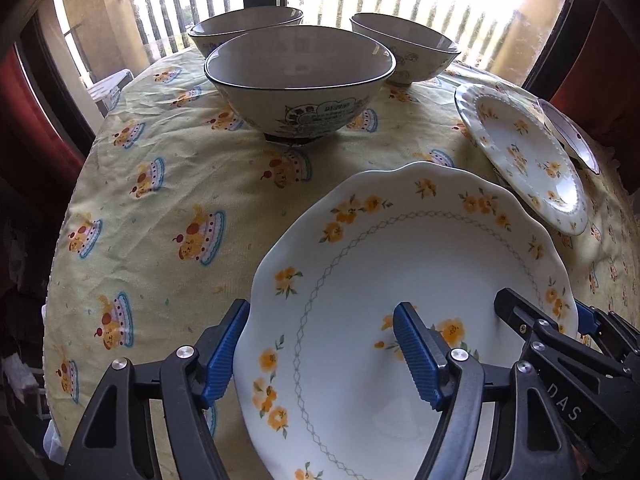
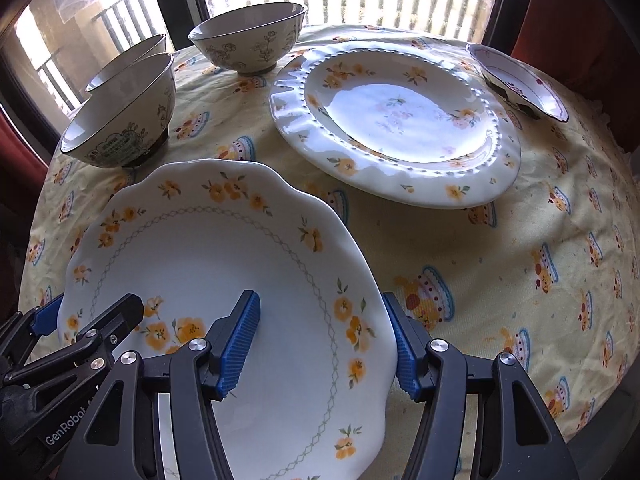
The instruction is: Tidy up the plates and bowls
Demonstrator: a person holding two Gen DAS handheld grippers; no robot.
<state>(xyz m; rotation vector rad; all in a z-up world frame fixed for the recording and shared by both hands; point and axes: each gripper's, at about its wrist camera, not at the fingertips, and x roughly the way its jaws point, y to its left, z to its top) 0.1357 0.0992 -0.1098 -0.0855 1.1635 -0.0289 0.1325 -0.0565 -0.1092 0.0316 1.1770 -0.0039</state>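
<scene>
You have the scalloped plate straddled at both sides: your left claw has one blue pad outside the plate's left rim and the other over the well, and your right claw mirrors that on the right rim, one pad over the well, the other just outside the edge. Both stand about half-wide, and you cannot tell from either view whether the pads actually press on the rim or merely bracket it, nor whether the plate rests on the tablecloth or hangs slightly tilted above it. Judge the plate as glazed ceramic: stiff, fairly heavy, slick, and quick to chip. The wavy rim is the only sensible place to grip, so seat the ribbed pads deep across it and close evenly on both sides, because a shallow pinch on that glaze may slide off. Ahead of your right claw and a little to its right lies the beaded plate, likely the stacking partner; a small dish sits beyond it. Three bowls stand ahead of your left claw, well clear.
</scene>
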